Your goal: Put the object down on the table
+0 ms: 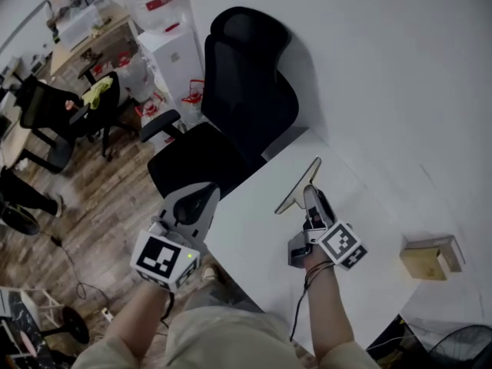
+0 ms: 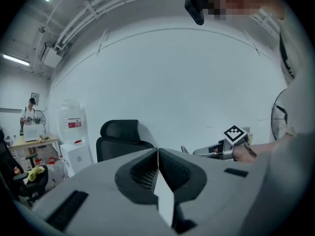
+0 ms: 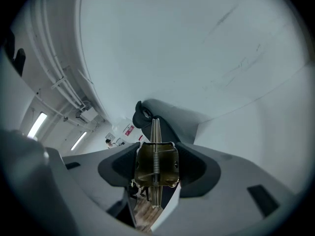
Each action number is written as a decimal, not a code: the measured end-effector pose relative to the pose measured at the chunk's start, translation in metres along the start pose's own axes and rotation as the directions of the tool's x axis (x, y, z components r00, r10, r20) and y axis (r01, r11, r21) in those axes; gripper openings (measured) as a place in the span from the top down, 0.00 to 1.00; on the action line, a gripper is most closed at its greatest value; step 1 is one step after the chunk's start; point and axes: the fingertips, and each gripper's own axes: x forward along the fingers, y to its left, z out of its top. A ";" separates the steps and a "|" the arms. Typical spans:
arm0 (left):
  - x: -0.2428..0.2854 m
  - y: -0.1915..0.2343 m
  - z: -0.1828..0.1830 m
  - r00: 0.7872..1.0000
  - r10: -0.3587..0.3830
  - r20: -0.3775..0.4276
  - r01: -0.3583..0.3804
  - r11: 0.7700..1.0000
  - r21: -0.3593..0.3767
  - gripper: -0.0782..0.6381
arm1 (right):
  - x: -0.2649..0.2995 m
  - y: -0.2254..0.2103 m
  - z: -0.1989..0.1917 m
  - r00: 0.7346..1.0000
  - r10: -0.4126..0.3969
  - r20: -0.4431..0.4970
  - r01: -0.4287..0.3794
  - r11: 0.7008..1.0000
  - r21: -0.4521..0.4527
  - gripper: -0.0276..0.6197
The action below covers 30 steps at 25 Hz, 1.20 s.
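Head view: right gripper (image 1: 310, 198) out over the white tabletop (image 1: 254, 241), forearm stretched forward, marker cube next to the wrist. Jaws pinching the object (image 1: 300, 184), a thin flat piece held tilted near the tabletop's far corner; cannot tell whether its lower edge touches yet. Left gripper (image 1: 196, 202) off the tabletop's left edge, above the wooden floor (image 1: 100, 206), near the black office chair (image 1: 246, 91). Cardboard box (image 1: 430, 256) well apart on the right.

Left gripper view: jaws pressed together, nothing between them. Aimed roughly level toward the white wall (image 2: 162, 73).

Right gripper view: jaws clamped on the object's brass-coloured spring clip (image 3: 156, 165), thin plate edge-on between the pads.

Judgement for the step in hand: lower gently, roll the wrist so the broad face lies toward the tabletop, keep well inside the edge near the chair. Spread the jaws only once the piece is supported. Keep the left gripper out of the way.
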 end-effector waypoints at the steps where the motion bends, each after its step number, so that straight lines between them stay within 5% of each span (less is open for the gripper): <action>1: 0.009 0.002 -0.002 1.000 -0.006 0.000 0.006 1.000 -0.004 0.86 | 0.009 -0.008 -0.002 1.000 -0.013 0.001 0.013 0.999 0.042 0.58; 4: 0.034 0.009 -0.012 1.000 -0.023 0.000 0.023 1.000 -0.014 0.86 | 0.035 -0.034 -0.009 0.998 -0.066 0.005 0.065 0.989 0.131 0.58; 17: 0.119 0.049 -0.072 0.985 -0.148 -0.086 0.143 0.988 -0.066 0.86 | 0.108 -0.101 -0.041 0.971 -0.239 -0.006 0.233 0.938 0.257 0.58; 30: 0.182 0.080 -0.149 0.940 -0.282 -0.192 0.254 0.954 -0.159 0.86 | 0.159 -0.141 -0.089 0.951 -0.303 -0.064 0.305 0.883 0.355 0.58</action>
